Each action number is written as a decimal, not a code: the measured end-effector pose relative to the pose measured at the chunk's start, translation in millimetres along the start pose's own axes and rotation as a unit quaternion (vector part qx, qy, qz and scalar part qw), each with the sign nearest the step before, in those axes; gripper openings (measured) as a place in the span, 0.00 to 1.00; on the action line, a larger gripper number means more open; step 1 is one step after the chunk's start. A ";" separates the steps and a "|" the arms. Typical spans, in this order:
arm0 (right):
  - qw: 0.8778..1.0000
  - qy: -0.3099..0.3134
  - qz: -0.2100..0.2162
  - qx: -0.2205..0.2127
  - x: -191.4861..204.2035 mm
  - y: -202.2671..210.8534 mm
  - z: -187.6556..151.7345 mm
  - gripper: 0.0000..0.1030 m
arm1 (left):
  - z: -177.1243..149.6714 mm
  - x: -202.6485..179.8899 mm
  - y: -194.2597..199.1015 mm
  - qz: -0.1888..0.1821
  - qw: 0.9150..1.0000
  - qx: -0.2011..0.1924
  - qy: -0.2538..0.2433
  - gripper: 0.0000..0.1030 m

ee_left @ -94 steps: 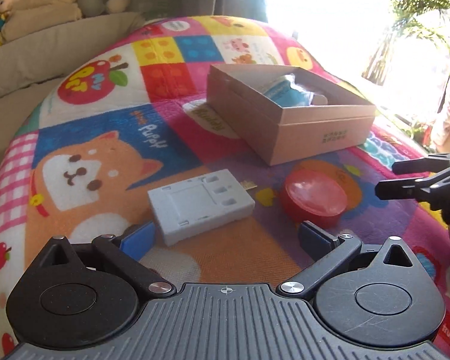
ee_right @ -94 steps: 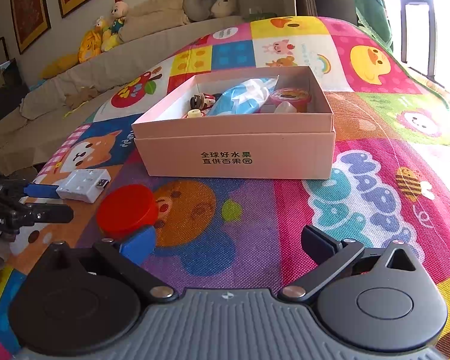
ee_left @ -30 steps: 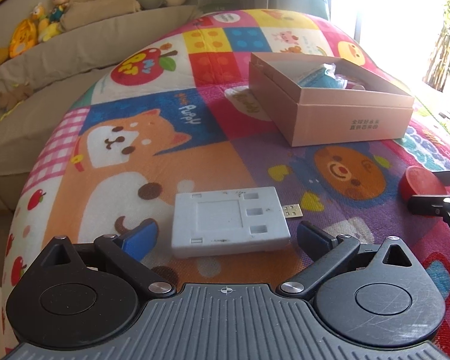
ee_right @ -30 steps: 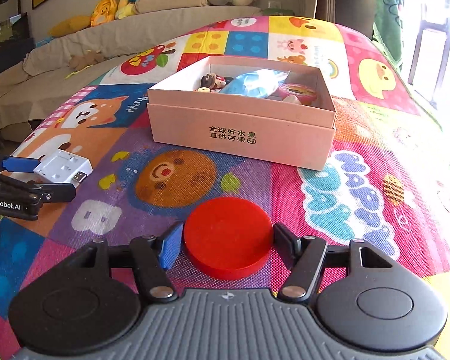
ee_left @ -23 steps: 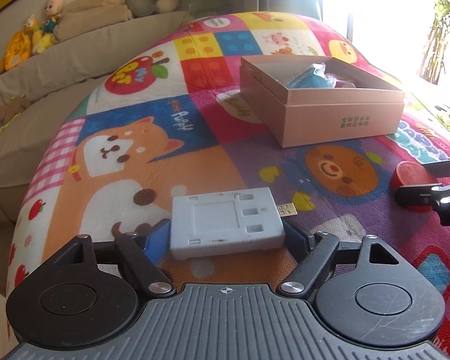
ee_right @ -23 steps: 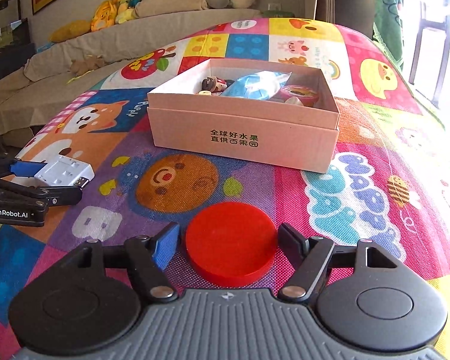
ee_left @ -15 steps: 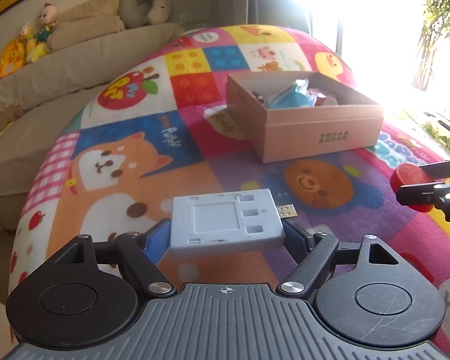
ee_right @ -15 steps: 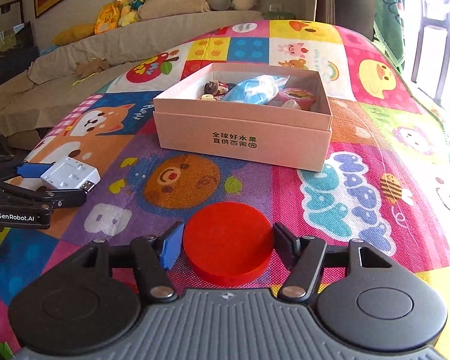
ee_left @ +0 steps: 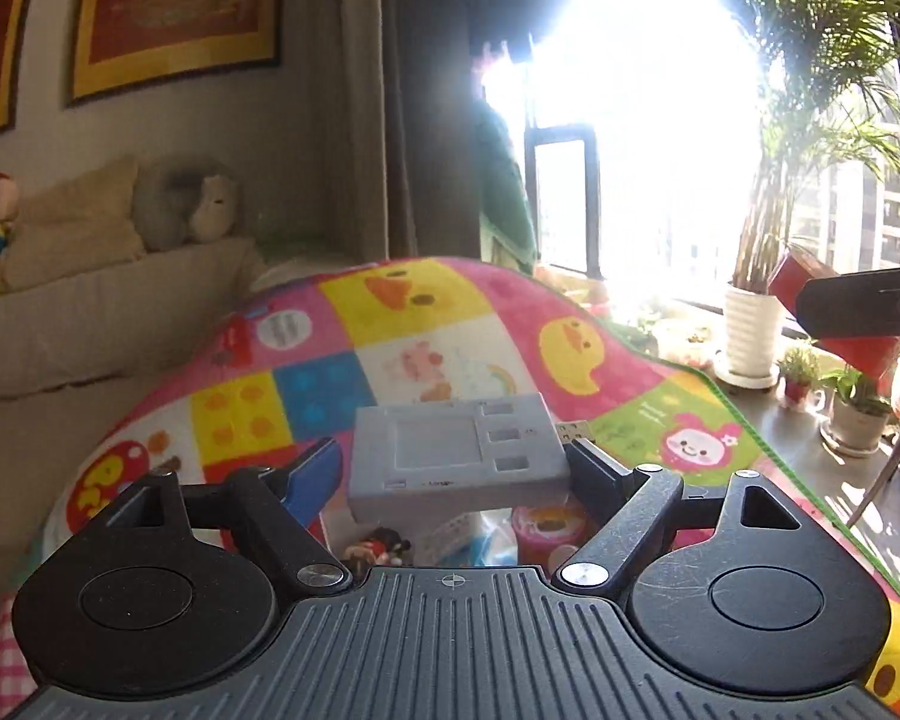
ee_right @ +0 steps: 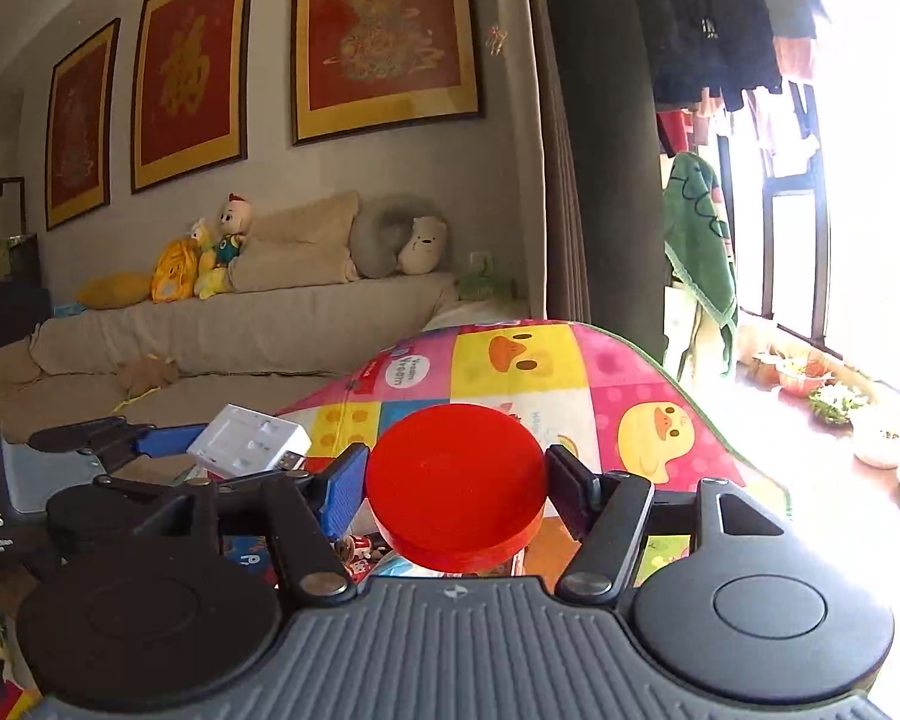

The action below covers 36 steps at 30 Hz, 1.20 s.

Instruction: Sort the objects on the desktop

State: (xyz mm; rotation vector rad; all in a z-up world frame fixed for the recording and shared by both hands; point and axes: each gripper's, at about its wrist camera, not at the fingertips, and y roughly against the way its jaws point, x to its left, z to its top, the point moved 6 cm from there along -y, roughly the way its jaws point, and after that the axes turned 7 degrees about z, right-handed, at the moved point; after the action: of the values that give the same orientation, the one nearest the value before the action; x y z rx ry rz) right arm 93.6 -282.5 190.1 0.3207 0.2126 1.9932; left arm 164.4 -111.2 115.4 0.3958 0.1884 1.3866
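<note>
My left gripper point(ee_left: 453, 468) is shut on a flat grey plastic adapter point(ee_left: 456, 456) with a gold plug end, held in the air. Below it I see box contents: a small figurine point(ee_left: 381, 543), a blue packet and a pink tape roll point(ee_left: 543, 525). My right gripper point(ee_right: 453, 483) is shut on a round red disc point(ee_right: 456, 483), also lifted. The left gripper and adapter point(ee_right: 249, 441) show at the left of the right wrist view. The red disc point(ee_left: 834, 315) and a right finger show at the right edge of the left wrist view. The box walls are hidden.
A colourful cartoon play mat point(ee_left: 450, 324) covers the surface and drops off at the far and right edges. A beige sofa point(ee_right: 240, 324) with plush toys stands behind. Potted plants point(ee_left: 750, 330) line the bright window at right.
Both grippers have lifted with their objects and moved forward over the box. The views now tilt up toward the wall and window; the box's outside has dropped out of sight.
</note>
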 end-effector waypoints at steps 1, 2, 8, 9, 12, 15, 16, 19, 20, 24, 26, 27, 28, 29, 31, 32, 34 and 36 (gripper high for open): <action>1.000 -0.001 -0.005 0.007 -2.5 -7.5 -2.0 0.62 | -11.2 2.1 -9.2 0.003 1.000 0.021 0.011 0.89; 1.000 0.000 -0.012 0.014 -5.1 -13.6 -5.0 0.62 | -23.8 6.1 -12.9 -0.002 0.999 0.034 0.023 0.93; 0.998 -0.014 -0.020 0.054 -19.9 -42.5 -25.6 0.62 | -89.7 26.1 14.1 0.011 0.998 0.057 0.018 0.96; 0.998 -0.020 -0.017 0.061 -20.1 -50.6 -27.7 0.62 | -97.4 30.8 20.2 0.019 0.998 0.061 0.019 0.97; 0.996 -0.043 0.004 0.083 -13.1 -80.9 -30.3 0.62 | -116.2 42.0 36.9 0.029 0.997 0.068 0.020 0.97; 0.992 -0.063 0.032 0.104 1.1 -120.7 -26.0 0.62 | -123.5 48.0 42.7 0.038 0.997 0.071 0.013 0.98; 0.991 -0.068 0.037 0.108 5.9 -135.9 -23.5 0.62 | -124.6 50.8 43.0 0.039 0.997 0.072 0.015 0.98; 0.992 -0.055 0.041 0.104 21.6 -183.4 -19.6 0.62 | -129.7 62.4 45.6 0.044 0.995 0.081 0.034 0.99; 0.992 -0.051 0.042 0.110 25.4 -199.2 -21.3 0.63 | -132.1 66.1 46.0 0.047 0.994 0.085 0.040 1.00; 0.990 -0.047 0.011 0.136 26.7 -230.1 -35.9 0.68 | -143.4 75.9 49.6 0.046 0.992 0.097 0.063 1.00; 0.989 -0.060 0.012 0.138 23.1 -220.9 -42.9 0.71 | -147.3 76.9 50.9 0.042 0.992 0.099 0.070 1.00; 0.989 -0.062 0.010 0.137 21.1 -212.1 -46.2 0.73 | -148.7 76.0 51.9 0.042 0.992 0.099 0.072 1.00; 0.989 -0.062 0.011 0.135 18.3 -197.5 -50.1 0.76 | -149.4 74.8 53.1 0.043 0.992 0.098 0.072 1.00; 0.989 -0.062 0.014 0.133 17.5 -185.9 -53.0 0.78 | -149.9 72.9 55.1 0.044 0.992 0.095 0.072 1.00; 0.990 -0.062 0.019 0.128 14.8 -149.6 -63.5 0.87 | -151.6 68.7 60.2 0.046 0.992 0.091 0.069 1.00; 0.990 -0.061 0.021 0.129 14.4 -133.1 -71.0 0.91 | -153.5 65.9 62.8 0.049 0.992 0.093 0.067 1.00; 0.988 -0.059 0.019 0.140 13.8 -105.1 -92.3 1.00 | -159.2 59.9 67.4 0.053 0.991 0.105 0.061 1.00; 0.985 -0.058 0.016 0.161 14.1 -85.5 -118.3 1.00 | -165.8 54.4 72.3 0.058 0.990 0.116 0.061 1.00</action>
State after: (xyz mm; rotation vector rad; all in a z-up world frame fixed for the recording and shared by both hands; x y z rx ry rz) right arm 123.5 -234.1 55.0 0.6482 0.4604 1.9617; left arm 48.7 -21.8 -4.1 0.5216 0.4354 1.5108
